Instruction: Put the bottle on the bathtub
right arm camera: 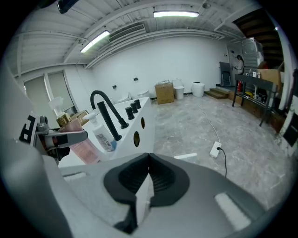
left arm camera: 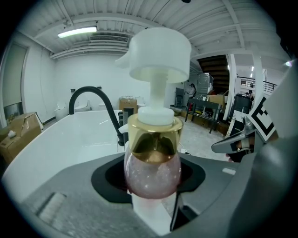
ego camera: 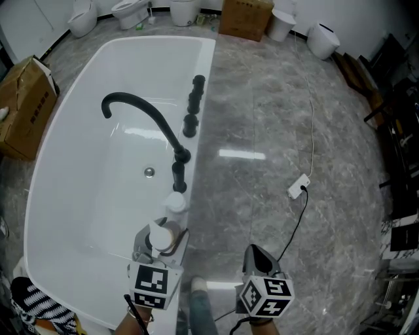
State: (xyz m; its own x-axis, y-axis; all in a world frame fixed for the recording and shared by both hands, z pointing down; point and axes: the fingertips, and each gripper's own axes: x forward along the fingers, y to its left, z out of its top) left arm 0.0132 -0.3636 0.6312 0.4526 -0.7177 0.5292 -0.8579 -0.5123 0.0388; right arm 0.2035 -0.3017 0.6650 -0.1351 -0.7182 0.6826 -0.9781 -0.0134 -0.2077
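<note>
In the head view, a white bathtub (ego camera: 91, 196) is standing on a grey marbled floor (ego camera: 275, 118), with a black faucet (ego camera: 141, 111) arching over the basin from its right rim. A cardboard box (ego camera: 26, 105) is sitting beside the tub on the left, toilets (ego camera: 129, 12) are lining the far wall, and a power strip (ego camera: 298, 187) with its cable is lying on the floor. The left gripper (ego camera: 161, 243) is hovering over the near end of the rim, just behind a small white bottle (ego camera: 175, 201) standing there, while the right gripper (ego camera: 258, 258) is hanging over the floor. In the left gripper view, the jaws are standing wide and clasping the pink bottle (left arm camera: 152, 172) upright by its round body, gold collar and white pump head rising above them. In the right gripper view, the jaws are meeting with nothing between them, facing a bright hall with ceiling lights.
</note>
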